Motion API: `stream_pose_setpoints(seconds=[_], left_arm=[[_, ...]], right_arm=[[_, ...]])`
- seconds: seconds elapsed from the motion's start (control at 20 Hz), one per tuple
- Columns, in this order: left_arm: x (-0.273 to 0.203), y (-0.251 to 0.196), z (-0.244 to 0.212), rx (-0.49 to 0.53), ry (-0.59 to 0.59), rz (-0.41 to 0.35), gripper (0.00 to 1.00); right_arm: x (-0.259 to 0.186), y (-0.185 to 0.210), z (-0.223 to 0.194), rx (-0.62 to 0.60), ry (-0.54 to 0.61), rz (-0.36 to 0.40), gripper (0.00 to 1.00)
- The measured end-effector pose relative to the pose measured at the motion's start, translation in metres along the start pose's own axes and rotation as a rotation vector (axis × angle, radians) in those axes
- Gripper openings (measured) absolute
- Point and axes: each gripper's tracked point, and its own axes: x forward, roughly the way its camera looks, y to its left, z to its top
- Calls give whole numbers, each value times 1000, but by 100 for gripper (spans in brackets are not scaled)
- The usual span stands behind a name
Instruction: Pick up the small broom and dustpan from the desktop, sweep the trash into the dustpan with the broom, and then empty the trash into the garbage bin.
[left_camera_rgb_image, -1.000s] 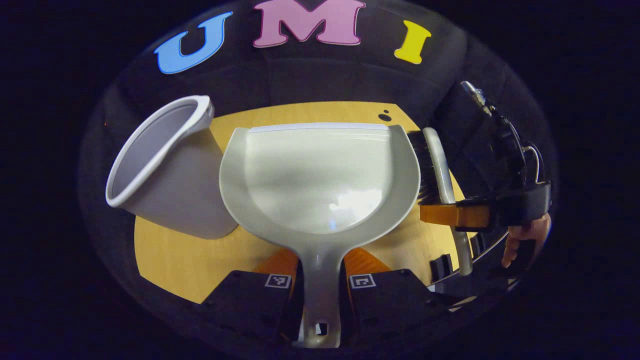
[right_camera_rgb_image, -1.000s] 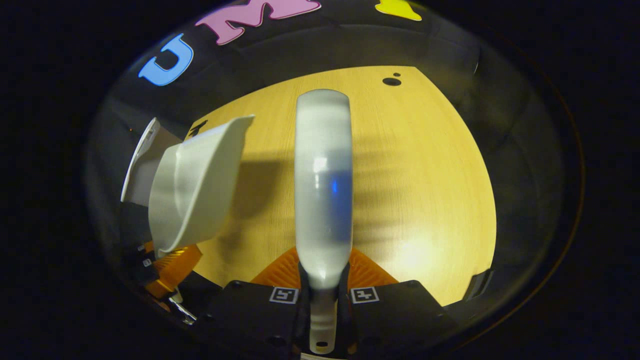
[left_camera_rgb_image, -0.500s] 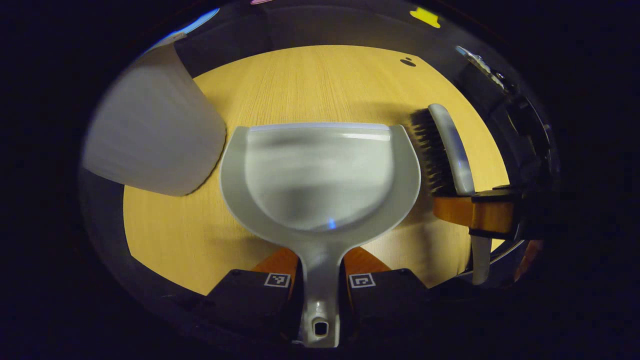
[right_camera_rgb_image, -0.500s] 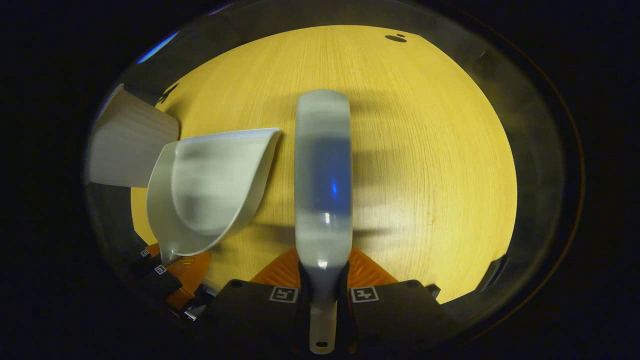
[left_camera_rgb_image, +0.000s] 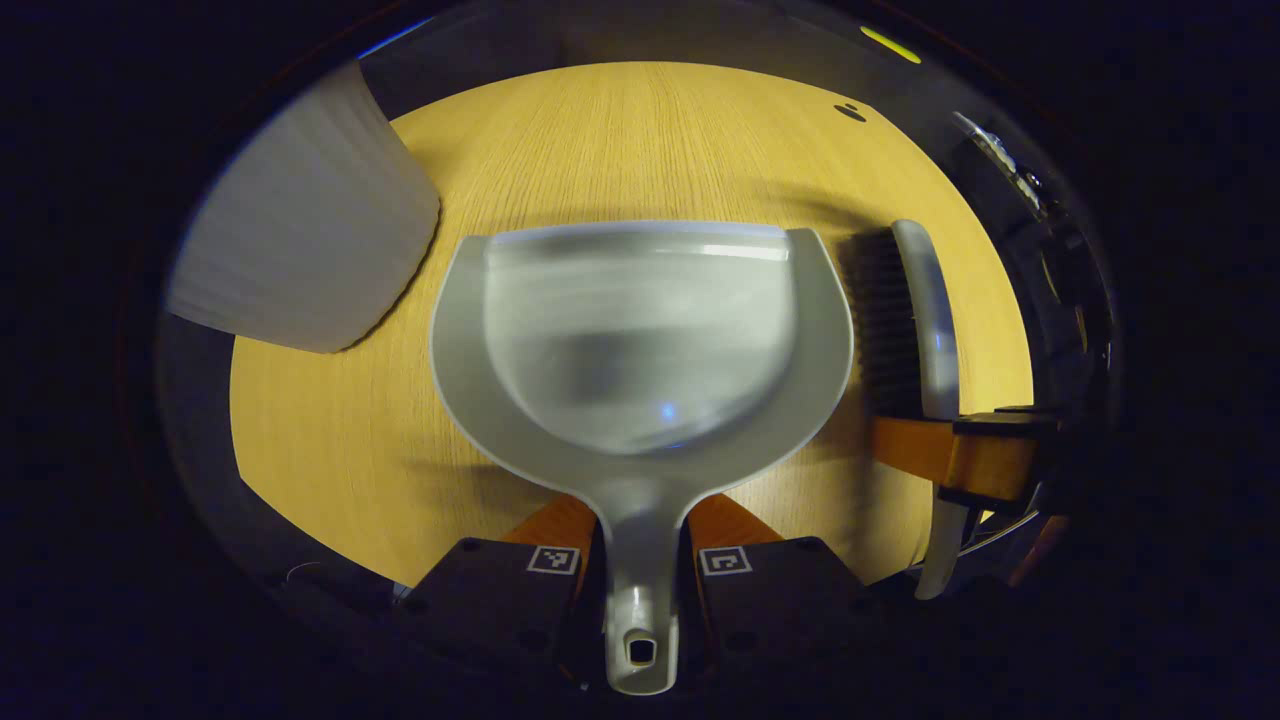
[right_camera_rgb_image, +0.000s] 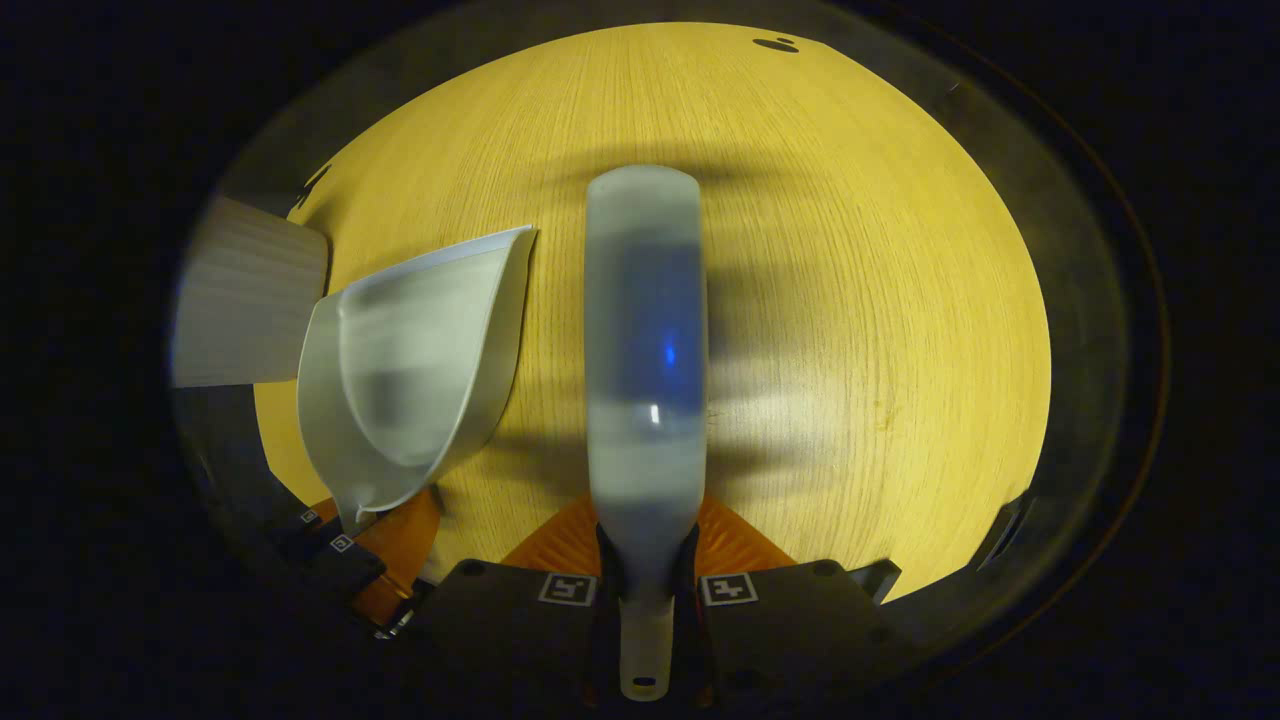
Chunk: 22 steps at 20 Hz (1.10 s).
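The left gripper (left_camera_rgb_image: 640, 560) has its fingers closed on the handle of the dustpan (left_camera_rgb_image: 640, 330), which runs straight out ahead of them, with the handle's end poking back between the two fingers. The pan is empty, its open front edge pointing away from the fingers over the wooden counter (left_camera_rgb_image: 330, 430); whether that edge touches the wood I cannot tell. Ahead and to the left of these fingers sits the garbage bin (left_camera_rgb_image: 300, 230), pale and blurred, its side close beside the pan's left rim.

To the right of the pan, just beside its rim, is the small broom (left_camera_rgb_image: 925, 320), dark bristles turned toward the pan. The right gripper (right_camera_rgb_image: 648, 585) has its fingers clamped on the broom's handle, and from there the broom's smooth back stretches forward above the counter, casting a shadow on the wood. From the right gripper view the dustpan lies ahead and to the left of these fingers, tilted on its side as seen from there, with the bin beyond it at the far left edge.
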Motion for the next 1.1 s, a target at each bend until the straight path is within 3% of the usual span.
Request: stream_pose_setpoints(seconds=[0.05, 0.25, 0.3, 0.35, 0.4, 0.5, 0.55, 0.6, 0.65, 0.75, 0.8, 0.85, 0.9, 1.1], left_arm=[[7, 0, 7, 8, -14, -2, 29], [8, -1, 0, 27, 32, 8, 31], [5, -4, -3, 27, 32, -1, 37], [4, -11, -6, 31, 38, -25, 55], [4, -16, -9, 39, 41, -42, 60], [-2, -13, -5, 62, 10, -23, 63], [-4, -7, -3, 83, -16, 10, 80], [-10, -3, 0, 103, -41, 36, 82], [-16, -1, 4, 121, -69, 51, 84], [-27, -1, 6, 133, -114, 46, 84], [-32, -3, 2, 142, -139, 29, 84], [-38, -6, -4, 171, -154, -1, 84], [-47, -6, -9, 205, -176, -16, 84], [-72, 4, -16, 262, -294, -16, 84]], right_arm=[[-1, -2, 1, -7, -2, -1, 26], [-1, 0, 1, -27, -6, -8, 24], [-1, 5, 1, -39, -6, 6, 32], [-1, 7, -4, -47, 2, 10, 34], [-3, 9, -6, -56, 7, 13, 44], [-4, 7, -7, -65, -4, -7, 82], [-4, 6, -8, -63, -14, -13, 82], [-5, 4, -8, -60, -20, -15, 87], [-8, 2, -8, -53, -26, -17, 85], [-16, 4, -5, -29, -67, 1, 83], [-22, 9, -1, -6, -113, 31, 87], [-30, 12, 1, 13, -152, 58, 83], [-38, 12, 3, 23, -193, 75, 87], [-76, -3, -8, 38, -320, 78, 87]])
